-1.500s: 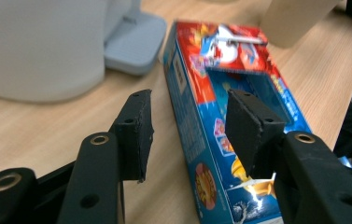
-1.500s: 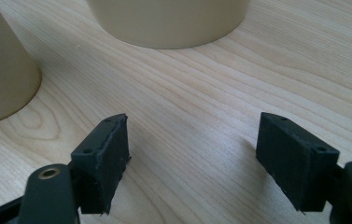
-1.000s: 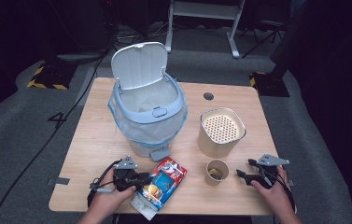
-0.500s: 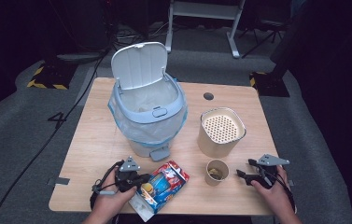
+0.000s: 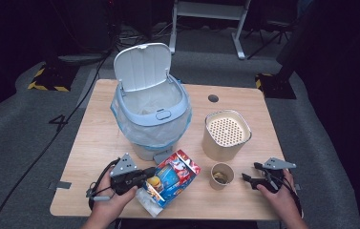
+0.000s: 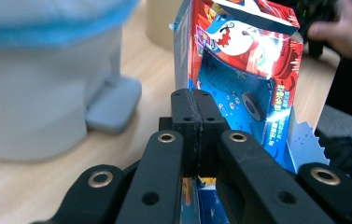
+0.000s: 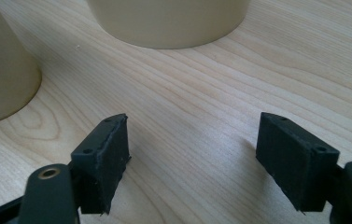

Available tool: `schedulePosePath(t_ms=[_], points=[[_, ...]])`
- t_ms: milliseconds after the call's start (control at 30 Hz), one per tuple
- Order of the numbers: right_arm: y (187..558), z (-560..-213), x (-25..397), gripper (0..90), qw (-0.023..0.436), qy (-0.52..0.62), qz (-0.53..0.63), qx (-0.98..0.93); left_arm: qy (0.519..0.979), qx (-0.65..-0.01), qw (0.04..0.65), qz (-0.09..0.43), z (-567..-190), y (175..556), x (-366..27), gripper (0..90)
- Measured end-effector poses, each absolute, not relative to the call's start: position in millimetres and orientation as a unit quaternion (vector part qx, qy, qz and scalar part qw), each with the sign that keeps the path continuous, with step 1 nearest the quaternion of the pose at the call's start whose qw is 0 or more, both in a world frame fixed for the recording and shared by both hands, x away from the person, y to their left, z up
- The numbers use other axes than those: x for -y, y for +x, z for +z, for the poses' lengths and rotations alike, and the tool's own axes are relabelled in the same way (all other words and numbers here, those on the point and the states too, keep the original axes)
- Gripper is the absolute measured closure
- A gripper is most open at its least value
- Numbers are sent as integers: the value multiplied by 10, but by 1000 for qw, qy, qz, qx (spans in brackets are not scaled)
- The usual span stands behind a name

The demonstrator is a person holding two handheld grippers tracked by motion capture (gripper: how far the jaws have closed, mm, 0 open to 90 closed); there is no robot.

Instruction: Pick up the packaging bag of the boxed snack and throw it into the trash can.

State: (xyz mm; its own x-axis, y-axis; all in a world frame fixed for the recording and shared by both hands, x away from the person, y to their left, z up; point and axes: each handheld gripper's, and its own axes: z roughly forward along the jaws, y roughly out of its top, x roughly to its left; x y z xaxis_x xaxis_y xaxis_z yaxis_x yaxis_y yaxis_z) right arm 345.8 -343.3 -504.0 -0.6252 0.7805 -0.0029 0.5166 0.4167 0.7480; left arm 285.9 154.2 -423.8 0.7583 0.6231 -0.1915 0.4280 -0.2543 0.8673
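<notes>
Left hand-held gripper [image 6: 197, 135] pinches snack box [image 6: 239, 79] by thin edge; box hangs just beyond jaws, bin [image 5: 151, 114] ahead. Risk: flimsy card slips, tears. Right hand-held gripper [image 7: 192, 158] spread, idle beside cup [image 5: 221, 175].

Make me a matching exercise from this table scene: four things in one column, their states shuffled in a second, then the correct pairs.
1. left claw
2. right claw
3. bin lid
4. paper cup

a. flipped up
b. open over bare wood
c. shut on the snack carton
d. upright, something inside

Pairs: 1-c, 2-b, 3-a, 4-d
</notes>
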Motion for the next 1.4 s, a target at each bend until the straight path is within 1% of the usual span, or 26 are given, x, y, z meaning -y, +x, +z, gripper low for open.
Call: schedulePosePath(t_ms=[167, 600, 767, 800, 1067, 1400], points=[[3458, -5040, 3433, 257, 179, 395, 369, -822, 769, -325, 537, 122, -4061, 2847, -1566, 893], [3458, -5040, 3433, 257, 179, 395, 369, -822, 739, -304, 582, 150, -3699, 2895, -1583, 893], [3457, -5040, 3432, 257, 178, 395, 369, -822, 730, -292, 596, 163, -3507, 2926, -1579, 892], [3458, -5040, 3433, 257, 179, 394, 369, -822, 726, -288, 602, 167, -3423, 2939, -1572, 892], [3457, -5040, 3433, 257, 178, 394, 369, -822, 720, -277, 606, 190, -3109, 3017, -1564, 892], [3457, -5040, 3433, 257, 178, 395, 369, -822, 708, -275, 619, 201, -2840, 3086, -1562, 892]])
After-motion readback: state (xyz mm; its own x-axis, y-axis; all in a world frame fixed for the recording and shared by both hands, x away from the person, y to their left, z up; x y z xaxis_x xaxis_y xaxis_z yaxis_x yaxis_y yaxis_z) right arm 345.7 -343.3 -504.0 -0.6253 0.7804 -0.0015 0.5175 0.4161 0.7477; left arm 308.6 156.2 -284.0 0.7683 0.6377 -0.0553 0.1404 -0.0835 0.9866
